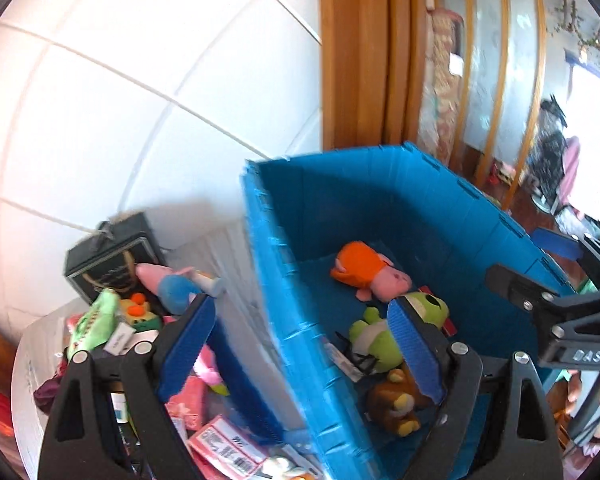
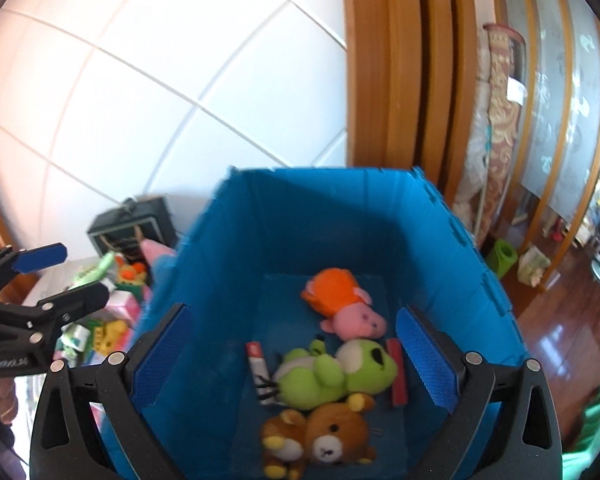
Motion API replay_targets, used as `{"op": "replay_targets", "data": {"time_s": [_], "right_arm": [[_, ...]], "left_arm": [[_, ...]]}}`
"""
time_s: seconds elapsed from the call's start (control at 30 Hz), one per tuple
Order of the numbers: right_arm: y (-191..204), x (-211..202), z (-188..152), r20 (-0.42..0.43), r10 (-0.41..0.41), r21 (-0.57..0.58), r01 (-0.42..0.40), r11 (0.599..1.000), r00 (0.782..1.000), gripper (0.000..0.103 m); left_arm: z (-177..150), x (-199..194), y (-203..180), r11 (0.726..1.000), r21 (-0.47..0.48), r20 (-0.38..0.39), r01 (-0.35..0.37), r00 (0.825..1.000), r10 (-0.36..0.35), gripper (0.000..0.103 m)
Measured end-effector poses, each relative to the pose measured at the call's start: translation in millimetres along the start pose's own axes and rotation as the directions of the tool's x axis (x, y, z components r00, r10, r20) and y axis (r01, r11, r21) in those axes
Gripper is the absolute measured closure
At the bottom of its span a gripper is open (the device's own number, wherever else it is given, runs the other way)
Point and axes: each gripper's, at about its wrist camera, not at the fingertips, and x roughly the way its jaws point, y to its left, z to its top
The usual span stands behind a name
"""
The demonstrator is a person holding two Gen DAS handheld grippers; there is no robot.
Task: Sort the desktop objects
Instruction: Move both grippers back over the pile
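Nearest the lens, the right gripper (image 2: 294, 354) hangs over the blue crate (image 2: 284, 216), its blue-padded fingers (image 2: 428, 364) spread wide with nothing between them. Below it, on the crate floor, a brown bear plush (image 2: 320, 440) lies nearest, a green frog plush (image 2: 340, 372) just beyond and touching it, and an orange-and-pink pig plush (image 2: 342, 304) farther in; a red-and-white packet (image 2: 258, 364) lies left of the frog. The left gripper (image 1: 304, 344) straddles the crate's left wall (image 1: 284, 320), jaws likewise apart and empty, one finger over the crate, the other over the white table (image 1: 32, 360). On that table, left of the crate, unsorted things lie heaped: a pink-and-blue pig plush (image 1: 172, 284), a green packet (image 1: 94, 324), pink boxes (image 1: 188, 400), and a black box (image 1: 108, 256) against the white tiled wall (image 1: 120, 100). A wooden door frame (image 2: 384, 68) stands behind the crate.
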Motion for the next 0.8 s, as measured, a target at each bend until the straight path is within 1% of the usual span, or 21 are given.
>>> {"op": "replay_targets", "data": {"time_s": [0.07, 0.13, 0.17, 0.23, 0.27, 0.3, 0.37, 0.43, 0.47, 0.53, 0.57, 0.6, 0.67, 0.7, 0.8], "right_arm": [[26.4, -18.0, -11.8, 0.068, 0.026, -0.016, -0.025, 1.0, 0.997, 0.0], [53.2, -31.9, -24.9, 0.137, 0.062, -0.023, -0.06, 0.998, 0.989, 0.0], [67.6, -36.9, -32.5, 0.171, 0.09, -0.027, -0.087, 0.996, 0.981, 0.0], [95.2, -45.2, -48.9, 0.235, 0.155, -0.036, -0.151, 0.988, 0.959, 0.0], [109.5, -46.1, -55.9, 0.253, 0.195, -0.05, -0.189, 0.981, 0.947, 0.0], [124.0, -46.8, -63.3, 0.268, 0.227, -0.063, -0.218, 0.974, 0.936, 0.0], [155.3, -44.7, -79.5, 0.275, 0.28, -0.11, -0.26, 0.959, 0.92, 0.0], [183.3, -40.4, -98.0, 0.279, 0.322, -0.158, -0.287, 0.945, 0.905, 0.0], [196.2, -37.4, -107.5, 0.275, 0.343, -0.183, -0.301, 0.936, 0.898, 0.0], [218.2, -30.2, -128.4, 0.246, 0.376, -0.211, -0.329, 0.92, 0.893, 0.0], [228.2, -25.7, -141.0, 0.227, 0.397, -0.218, -0.351, 0.911, 0.889, 0.0], [235.3, -21.4, -152.5, 0.206, 0.409, -0.218, -0.366, 0.905, 0.889, 0.0], [250.7, -11.5, -175.8, 0.174, 0.404, -0.244, -0.358, 0.901, 0.898, 0.0], [257.3, -8.3, -188.1, 0.16, 0.397, -0.264, -0.348, 0.899, 0.904, 0.0], [268.4, 3.1, -226.3, 0.135, 0.376, -0.315, -0.319, 0.894, 0.917, 0.0]], "left_arm": [[-22.1, -27.8, 23.0, 0.998, -0.036, 0.089, -0.059, 0.994, 0.062, 0.014], [-47.4, -52.2, 45.8, 0.99, -0.061, 0.161, -0.131, 0.977, 0.139, 0.014], [-61.1, -62.8, 56.9, 0.984, -0.071, 0.187, -0.166, 0.966, 0.176, 0.014], [-91.3, -80.7, 78.9, 0.97, -0.091, 0.227, -0.227, 0.943, 0.242, 0.014], [-107.9, -87.6, 90.6, 0.961, -0.111, 0.236, -0.254, 0.932, 0.273, 0.014], [-124.4, -92.2, 102.3, 0.954, -0.128, 0.236, -0.271, 0.926, 0.295, 0.014], [-157.6, -95.1, 128.6, 0.94, -0.171, 0.206, -0.296, 0.922, 0.328, 0.014], [-193.1, -94.7, 155.2, 0.922, -0.229, 0.16, -0.312, 0.922, 0.352, 0.014], [-211.5, -92.6, 167.0, 0.91, -0.257, 0.124, -0.325, 0.923, 0.365, 0.014], [-249.5, -84.0, 188.3, 0.886, -0.301, 0.036, -0.352, 0.924, 0.38, 0.014], [-268.9, -77.1, 195.9, 0.883, -0.302, -0.015, -0.361, 0.927, 0.374, 0.014], [-291.3, -72.9, 200.6, 0.879, -0.3, -0.062, -0.37, 0.928, 0.369, 0.014], [-331.3, -66.2, 206.6, 0.863, -0.319, -0.13, -0.391, 0.92, 0.369, 0.014], [-348.6, -63.2, 208.0, 0.856, -0.335, -0.149, -0.394, 0.919, 0.365, 0.014], [-394.3, -58.8, 209.2, 0.821, -0.374, -0.175, -0.433, 0.902, 0.396, 0.014]]}}
